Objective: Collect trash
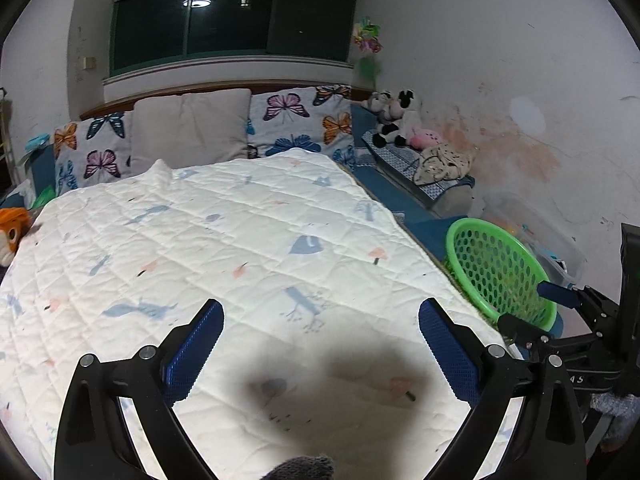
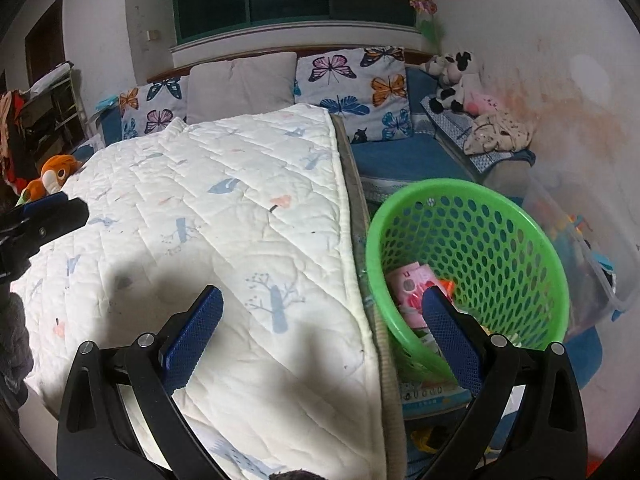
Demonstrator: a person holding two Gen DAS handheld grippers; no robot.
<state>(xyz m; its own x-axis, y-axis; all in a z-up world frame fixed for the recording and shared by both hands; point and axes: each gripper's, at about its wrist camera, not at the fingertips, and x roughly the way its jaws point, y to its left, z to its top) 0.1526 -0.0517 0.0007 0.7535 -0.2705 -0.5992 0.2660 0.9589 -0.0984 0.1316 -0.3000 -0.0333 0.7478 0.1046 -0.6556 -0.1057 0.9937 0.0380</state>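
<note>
In green basket [image 2: 500, 216] | pink trash [image 2: 412, 284] | touching right tongs [image 2: 320, 300], empty

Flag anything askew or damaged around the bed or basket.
The green basket beside the bed leans tilted, with pink wrappers inside. The wall by the bed carries a large orange-brown stain. The quilt looks flat with no litter visible.

Both fisheye views bend hard at the edges, with black corners. A ceiling lamp's reflection [image 1: 198, 2] glares in the dark window [image 1: 234, 24]. The quilt [image 1: 224, 240] looks blown out, with soft dark shadows near the bottom. Pretty sharp overall.
</note>
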